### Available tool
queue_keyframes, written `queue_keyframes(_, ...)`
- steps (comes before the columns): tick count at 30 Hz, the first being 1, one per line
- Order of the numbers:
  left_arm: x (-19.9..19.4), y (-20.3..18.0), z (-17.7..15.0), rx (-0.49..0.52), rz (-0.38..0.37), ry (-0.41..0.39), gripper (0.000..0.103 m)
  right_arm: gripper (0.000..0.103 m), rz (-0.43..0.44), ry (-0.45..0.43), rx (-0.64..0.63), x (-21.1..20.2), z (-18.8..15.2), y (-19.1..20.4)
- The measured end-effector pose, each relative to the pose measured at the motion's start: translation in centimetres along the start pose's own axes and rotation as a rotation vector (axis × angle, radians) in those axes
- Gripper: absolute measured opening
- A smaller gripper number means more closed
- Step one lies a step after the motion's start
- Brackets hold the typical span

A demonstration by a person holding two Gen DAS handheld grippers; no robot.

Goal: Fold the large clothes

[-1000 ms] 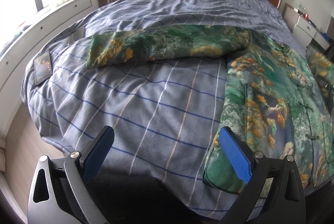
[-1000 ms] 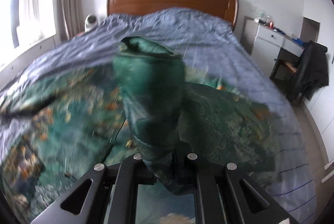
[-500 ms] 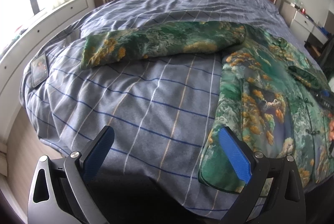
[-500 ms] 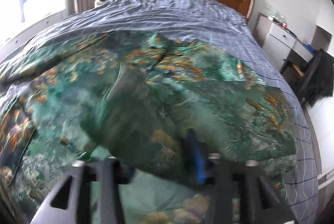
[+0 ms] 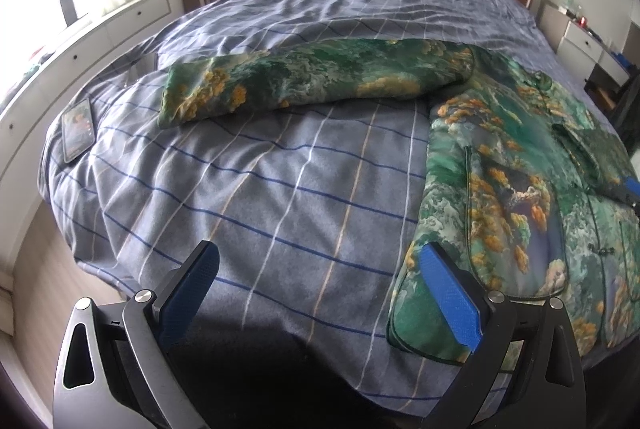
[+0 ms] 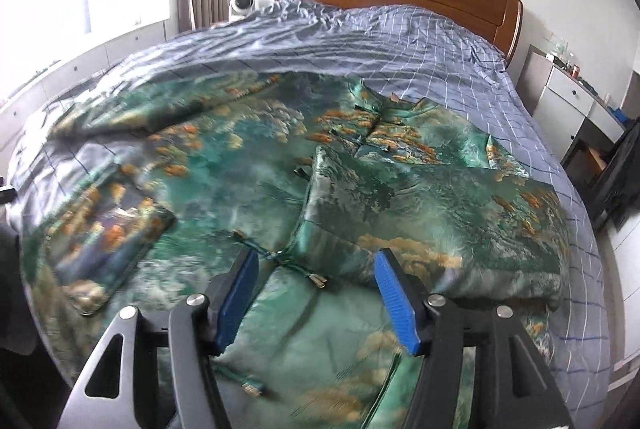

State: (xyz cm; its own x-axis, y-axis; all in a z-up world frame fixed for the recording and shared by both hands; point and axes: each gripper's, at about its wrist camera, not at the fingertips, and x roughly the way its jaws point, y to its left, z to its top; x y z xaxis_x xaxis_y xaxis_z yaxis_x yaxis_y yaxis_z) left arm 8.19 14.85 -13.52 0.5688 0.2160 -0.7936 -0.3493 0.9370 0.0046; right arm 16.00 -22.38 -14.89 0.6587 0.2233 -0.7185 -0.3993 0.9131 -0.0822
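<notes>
Bed [image 5: 280, 189] | jacket [image 6: 360, 189] spread flat | phone [image 5: 77, 135] at edge | left gripper [image 5: 320, 293] jaws wide, empty | right gripper [image 6: 316, 297] jaws just opening, empty

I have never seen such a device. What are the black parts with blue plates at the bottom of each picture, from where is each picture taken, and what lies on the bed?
The black parts are hand-held grippers, one in each of a person's hands; there is no robot arm. Each carries a camera that looks forward along its two blue-padded fingers, so one picture comes from the left gripper and the other from the right gripper.

On the bed lies a blue checked duvet. On it is spread a large green jacket with orange patterns. One sleeve stretches out to the side; the other sleeve is folded over the front. A phone lies near the duvet's edge.

Nothing is held. The left gripper is open, and the right gripper's jaws have just been opening, with no cloth between them.
</notes>
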Motion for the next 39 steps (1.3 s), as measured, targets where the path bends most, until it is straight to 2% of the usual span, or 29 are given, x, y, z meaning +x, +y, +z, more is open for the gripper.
queue_keyframes(7,-0.2,-0.5,0.0,0.025,-0.008,-0.004,0.101,0.062,0.023,-0.029,0.045,-2.3,-1.1,0.7)
queue_keyframes(11,-0.3,-1.7,0.9,0.064,-0.09,-0.013,0.101,0.062,0.007,-0.06,0.091,-4.2,-2.0,0.2)
queue_keyframes(17,-0.9,-7.2,2.8,0.221,-0.207,-0.011,0.101,0.062,-0.014,-0.082,0.163,-6.8,-4.3,-1.5)
queue_keyframes(26,-2.4,-14.6,2.8,0.447,-0.323,-0.023,0.101,0.062,-0.044,-0.067,0.201,-8.2,-6.6,-3.0)
queue_keyframes(32,-3.1,-16.9,3.0,0.533,-0.346,-0.045,0.101,0.062,-0.034,-0.075,0.219,-8.5,-6.5,-2.5)
queue_keyframes(39,-2.4,-17.2,3.2,0.535,-0.355,-0.023,0.101,0.062,-0.014,-0.065,0.21,-8.0,-6.4,-1.6)
